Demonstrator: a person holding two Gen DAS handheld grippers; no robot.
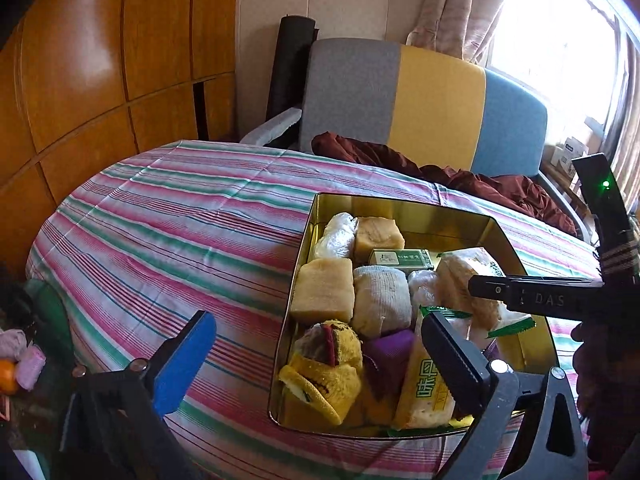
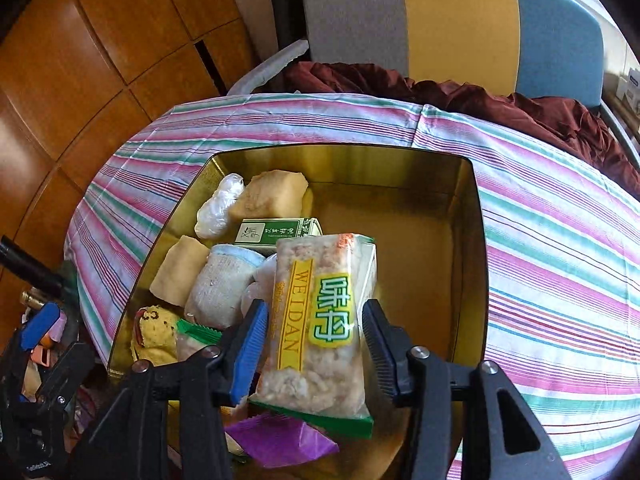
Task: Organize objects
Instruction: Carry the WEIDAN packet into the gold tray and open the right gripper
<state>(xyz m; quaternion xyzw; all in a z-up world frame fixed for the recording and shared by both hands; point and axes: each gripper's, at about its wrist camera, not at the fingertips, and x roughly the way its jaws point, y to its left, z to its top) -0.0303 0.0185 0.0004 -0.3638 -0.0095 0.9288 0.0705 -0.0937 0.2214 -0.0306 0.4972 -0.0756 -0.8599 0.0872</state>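
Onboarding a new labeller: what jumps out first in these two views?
The gold tin on the striped cloth, its left side packed with wrapped snacks and rolled socks. Then the WEIDAN snack pack standing between the right tongs over the tin, with a gap showing on the right side. Behind the table, the grey, yellow and blue chair with dark red fabric on it.
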